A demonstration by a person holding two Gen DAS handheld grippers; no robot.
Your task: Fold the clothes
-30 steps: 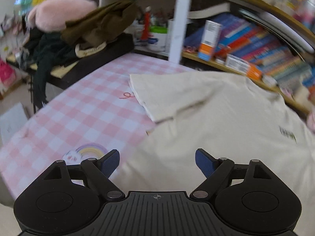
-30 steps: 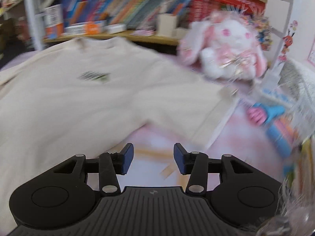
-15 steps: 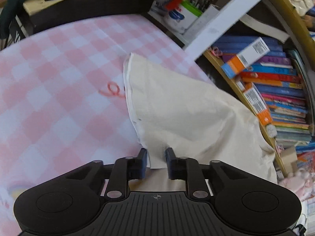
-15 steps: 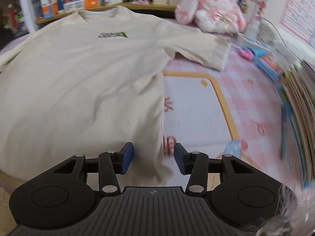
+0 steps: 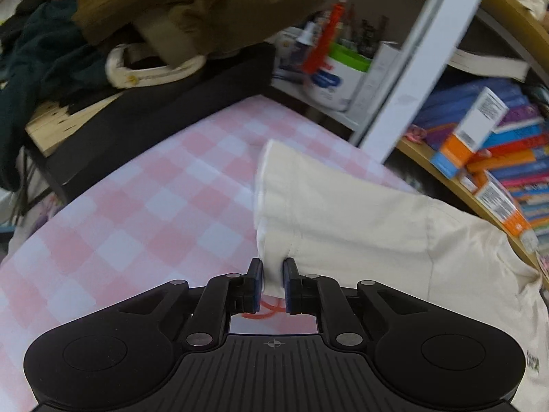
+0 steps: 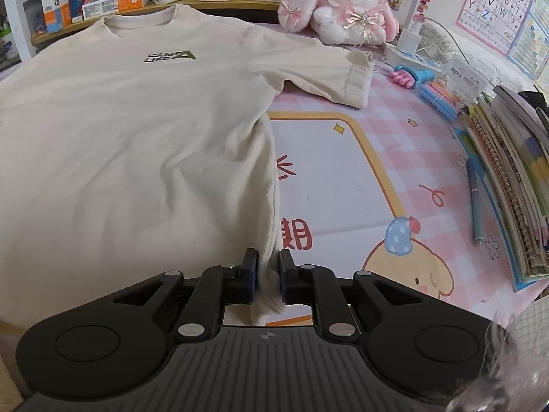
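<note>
A cream T-shirt (image 6: 137,130) with a small green chest logo lies flat, front up, on the pink checked table cover (image 5: 137,223). In the left wrist view its left sleeve (image 5: 343,213) sticks out toward me. My left gripper (image 5: 272,267) is closing its jaws on the sleeve's cuff corner, and the cloth is pinched between the blue pads. In the right wrist view my right gripper (image 6: 267,261) is closing its jaws on the shirt's right side edge near the hem, with the bunched fabric pressed between the pads. The right sleeve (image 6: 343,79) lies spread out.
A plush rabbit (image 6: 346,10) sits behind the shirt. Stacked notebooks (image 6: 514,178) and a pen (image 6: 475,199) line the right edge. Bookshelves (image 5: 497,158), a white post (image 5: 422,55), a pen cup (image 5: 339,72) and piled clothes (image 5: 171,10) crowd the left side.
Both grippers came down to the shirt and their jaws narrowed. The left one moved to the sleeve cuff and pinched it. The right one closed on the side edge near the hem.
</note>
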